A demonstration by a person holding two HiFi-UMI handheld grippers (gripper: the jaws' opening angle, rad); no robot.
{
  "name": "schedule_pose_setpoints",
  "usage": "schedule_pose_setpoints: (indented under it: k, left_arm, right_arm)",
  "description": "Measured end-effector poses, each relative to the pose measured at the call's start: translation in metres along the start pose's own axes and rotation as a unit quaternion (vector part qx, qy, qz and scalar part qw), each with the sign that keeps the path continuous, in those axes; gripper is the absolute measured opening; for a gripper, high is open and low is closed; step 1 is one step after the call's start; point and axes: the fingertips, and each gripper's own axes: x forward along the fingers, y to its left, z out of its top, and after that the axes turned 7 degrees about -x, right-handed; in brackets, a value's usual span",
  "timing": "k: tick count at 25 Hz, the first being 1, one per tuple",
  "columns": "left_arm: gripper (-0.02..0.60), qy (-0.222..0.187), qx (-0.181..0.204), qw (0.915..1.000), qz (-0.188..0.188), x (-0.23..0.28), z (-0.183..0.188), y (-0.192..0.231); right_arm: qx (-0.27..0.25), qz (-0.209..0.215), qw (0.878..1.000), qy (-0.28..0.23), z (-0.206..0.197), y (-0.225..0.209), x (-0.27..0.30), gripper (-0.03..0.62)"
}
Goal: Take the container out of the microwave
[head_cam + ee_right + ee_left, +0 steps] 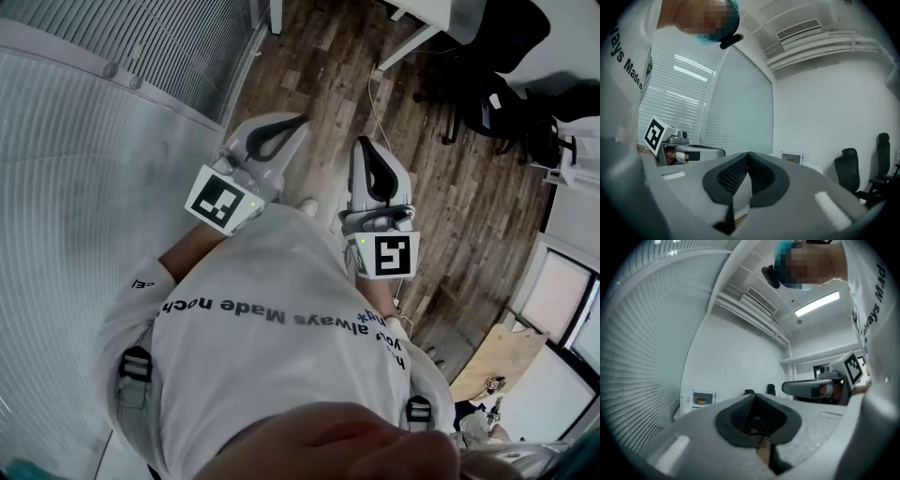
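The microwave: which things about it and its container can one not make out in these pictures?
Left gripper view: microwave far off; container only a tiny orange spot, shape unreadable.
Right gripper view: the same, too small; whether it stands open is unclear.
Head view: microwave outside the frame.

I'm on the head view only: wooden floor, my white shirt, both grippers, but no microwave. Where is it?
Observer: The left gripper view shows the white box-shaped microwave far off against the white back wall, near the slatted grey blinds.
Operator: Anything inside it?
Observer: Yes, a small brownish container sits in its cavity. It is too small to tell more.
Operator: Is my right gripper aimed at it?
Observer: Roughly. In the right gripper view the microwave shows just right of the tips of the right gripper, whose jaws are together with nothing between them.
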Motion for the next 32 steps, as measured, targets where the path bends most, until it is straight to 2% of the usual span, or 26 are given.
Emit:
schedule_pose_setpoints:
  k: [14, 23, 32]
  left_arm:
    - [0.003, 0.003, -0.002, 1.0000, -0.002, 0.004, 0.009, 0.029]
    - [0.003, 0.016, -0.015, 0.9997, -0.008, -0.010, -0.017, 0.056]
    - [0.003, 0.025, -0.012, 0.9996, -0.005, 0.030, -0.005, 0.066]
  right_arm:
    - [0.019, -0.003, 1.000, -0.007, 0.004, -0.001, 0.031, 0.002]
    - [0.027, -0.015, 0.999, 0.011, -0.024, 0.012, 0.055, 0.002]
    - [0.033, -0.006, 0.999, 0.001, -0.017, -0.022, 0.074, 0.002]
